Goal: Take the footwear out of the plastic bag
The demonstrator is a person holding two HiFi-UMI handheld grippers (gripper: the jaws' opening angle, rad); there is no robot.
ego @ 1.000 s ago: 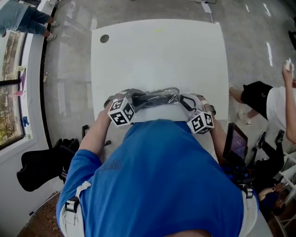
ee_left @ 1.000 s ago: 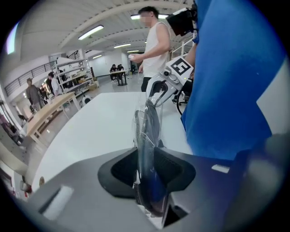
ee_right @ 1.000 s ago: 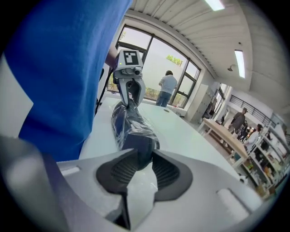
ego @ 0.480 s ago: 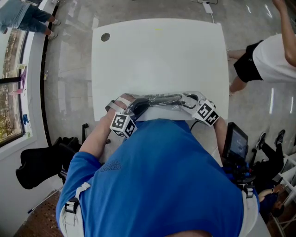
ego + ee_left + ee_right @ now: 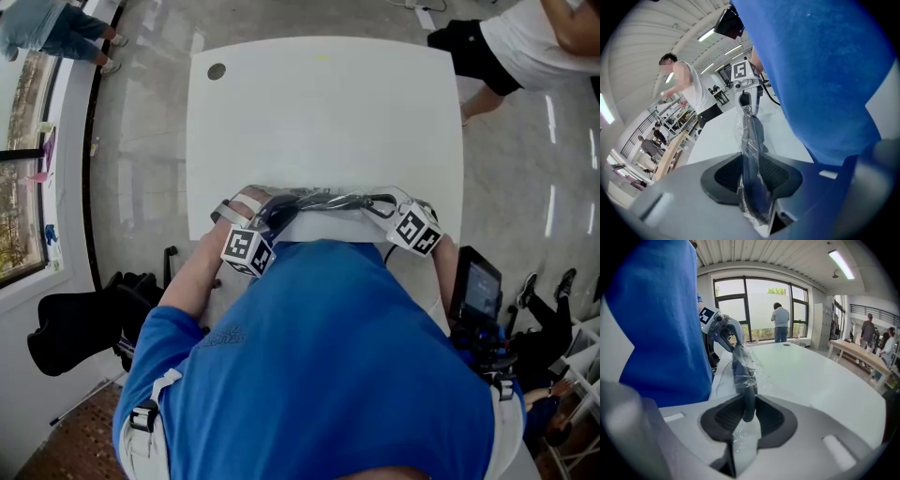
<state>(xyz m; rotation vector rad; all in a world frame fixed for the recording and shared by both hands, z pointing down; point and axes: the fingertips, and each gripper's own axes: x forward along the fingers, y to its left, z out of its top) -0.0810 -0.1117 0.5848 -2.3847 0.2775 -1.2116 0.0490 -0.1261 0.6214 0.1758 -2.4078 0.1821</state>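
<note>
A clear plastic bag (image 5: 323, 199) with dark footwear inside stretches along the near edge of the white table (image 5: 319, 112). My left gripper (image 5: 270, 212) is shut on its left end. In the left gripper view the bagged dark footwear (image 5: 751, 136) runs from between the left gripper (image 5: 752, 173) jaws out to the right gripper (image 5: 745, 99). My right gripper (image 5: 380, 204) is closing on the other end. In the right gripper view the dark footwear (image 5: 743, 366) sits pinched in the right gripper (image 5: 749, 416), with crinkled film around it, and the left gripper (image 5: 726, 336) holds the far end.
The person's blue shirt (image 5: 319, 366) hides the table's near edge. A round hole (image 5: 217, 71) marks the far left corner. A bystander in white (image 5: 534, 37) stands beyond the far right corner, another person (image 5: 52, 37) at far left. A black bag (image 5: 75, 333) and a screen device (image 5: 478, 286) flank the table.
The bag has been pulled flatter and straighter between the grippers. The left marker cube has dropped toward the body. The bystander in white has walked from the right side to the far right corner.
</note>
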